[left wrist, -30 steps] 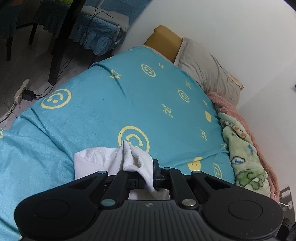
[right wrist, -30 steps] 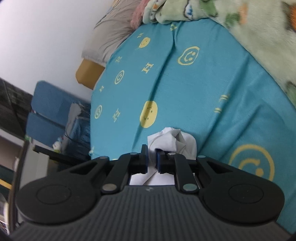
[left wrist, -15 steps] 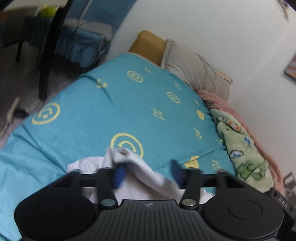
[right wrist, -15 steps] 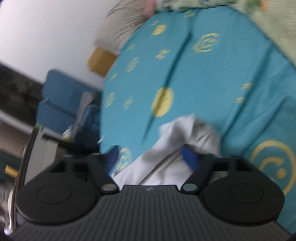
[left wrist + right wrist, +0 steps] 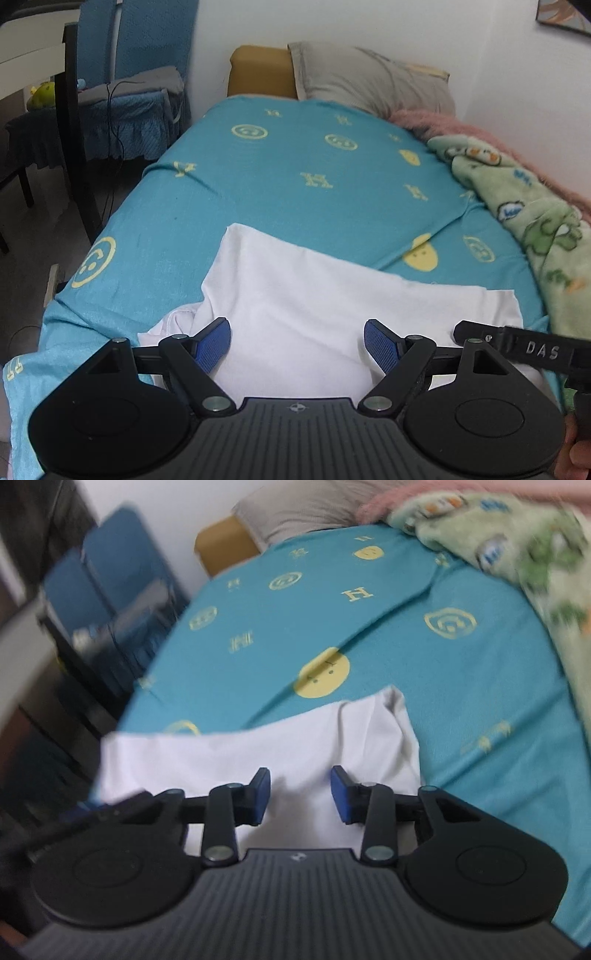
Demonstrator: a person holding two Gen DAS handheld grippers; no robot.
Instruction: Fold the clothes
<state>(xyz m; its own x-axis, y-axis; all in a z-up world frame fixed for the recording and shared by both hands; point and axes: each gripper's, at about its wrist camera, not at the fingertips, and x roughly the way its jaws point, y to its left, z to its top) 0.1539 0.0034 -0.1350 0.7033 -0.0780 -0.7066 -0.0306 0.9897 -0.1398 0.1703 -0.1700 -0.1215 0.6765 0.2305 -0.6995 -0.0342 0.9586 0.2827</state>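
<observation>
A white garment (image 5: 314, 295) lies folded and fairly flat on the teal bed sheet (image 5: 295, 177), near the bed's front end. My left gripper (image 5: 295, 328) hovers over its near edge, jaws wide and still opening, nothing pinched between the blue pads (image 5: 214, 343). In the right wrist view the same white garment (image 5: 258, 749) has a rumpled right corner. My right gripper (image 5: 300, 775) sits above it with jaws closing; the cloth lies under the gap and the pads do not press it. A black part of the other gripper (image 5: 535, 349) shows at the left wrist view's right edge.
A grey pillow (image 5: 369, 81) and a mustard cushion (image 5: 258, 74) lie at the head of the bed. A green printed blanket (image 5: 535, 221) over a pink one runs along the right side. Left of the bed stand a blue-covered chair (image 5: 140, 99) and a dark table leg (image 5: 77, 147).
Both grippers let go of the bunched white cloth they pinched a second ago. The garment now lies spread flat. Both views have rolled level, and the right jaws are narrower than half a second ago.
</observation>
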